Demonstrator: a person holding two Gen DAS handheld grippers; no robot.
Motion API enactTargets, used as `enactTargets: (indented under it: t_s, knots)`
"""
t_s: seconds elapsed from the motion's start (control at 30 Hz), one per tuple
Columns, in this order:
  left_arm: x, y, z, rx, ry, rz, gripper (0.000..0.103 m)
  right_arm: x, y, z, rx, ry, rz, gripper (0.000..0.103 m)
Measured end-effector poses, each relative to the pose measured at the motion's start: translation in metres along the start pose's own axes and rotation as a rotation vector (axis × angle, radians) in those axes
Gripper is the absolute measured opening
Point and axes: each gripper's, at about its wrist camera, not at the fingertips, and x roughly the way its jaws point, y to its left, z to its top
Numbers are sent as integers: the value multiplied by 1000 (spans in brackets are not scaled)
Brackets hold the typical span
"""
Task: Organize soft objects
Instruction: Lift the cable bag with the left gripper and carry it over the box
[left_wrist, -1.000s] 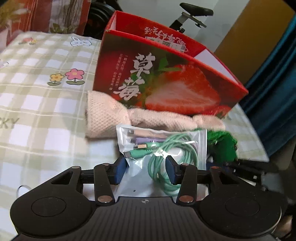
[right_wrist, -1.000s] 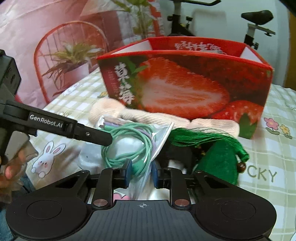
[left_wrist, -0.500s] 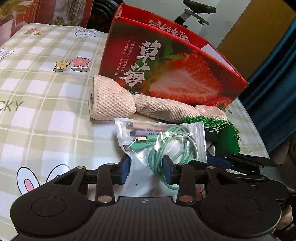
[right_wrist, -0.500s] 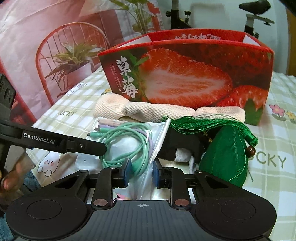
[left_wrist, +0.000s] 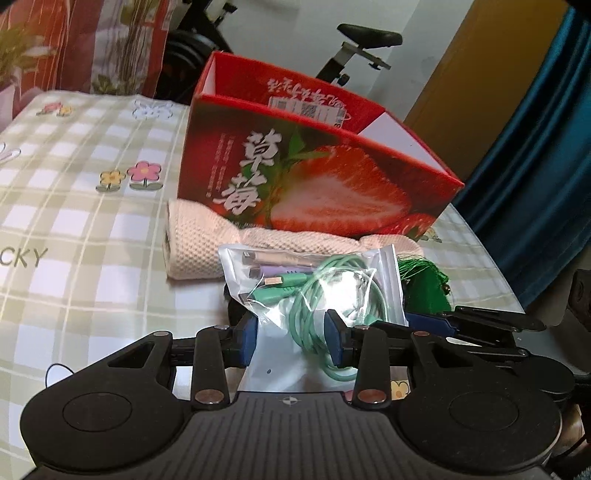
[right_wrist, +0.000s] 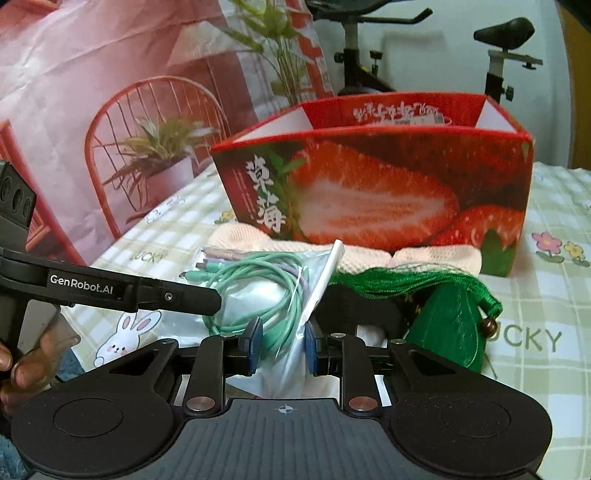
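Both grippers hold the same clear zip-top plastic bag (left_wrist: 314, 291) of coiled mint-green and lilac cables. The left gripper (left_wrist: 290, 341) has the bag's lower part between its blue pads; its jaws have just been closing and now pinch the plastic, with a loop of green cable running past the right pad. The right gripper (right_wrist: 281, 345) stands narrower, its pads clamped on the bag's folded edge and a strand of the green cable. In the right wrist view, the left gripper's black finger marked "GenRobot.AI" reaches in from the left and lies across the bag's near side, with a person's hand (right_wrist: 22, 365) under it.

Just beyond the bag from both grippers lies a rolled beige waffle-knit towel (left_wrist: 207, 243), pressed against the foot of an open red cardboard box (left_wrist: 314, 184) printed with a cut strawberry. To the right of the bag, touching it, sits a green satin drawstring pouch (right_wrist: 447, 328) with a tassel and a brown bead; something dark lies between pouch and bag, too hidden to identify. Everything rests on a green-and-white checked tablecloth (left_wrist: 74, 221) with flowers and rabbits.
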Motion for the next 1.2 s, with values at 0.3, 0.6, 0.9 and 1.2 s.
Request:
enactTargets:
  t_s: [0.3, 0.6, 0.9, 1.2]
  knots:
    - [-15, -9, 4, 37, -31, -1, 40, -13, 3, 5, -12, -52, -6, 22]
    - [-22, -24, 16, 111, -54, -4, 40, -26, 1, 14, -7, -97, -23, 22]
    - [-35, -33, 48, 127, -112, -68, 40, -49, -3, 48, -20, -181, -33, 22]
    - [-37, -42, 96, 146, -179, -88, 40, -57, -18, 105, -26, -237, -12, 22]
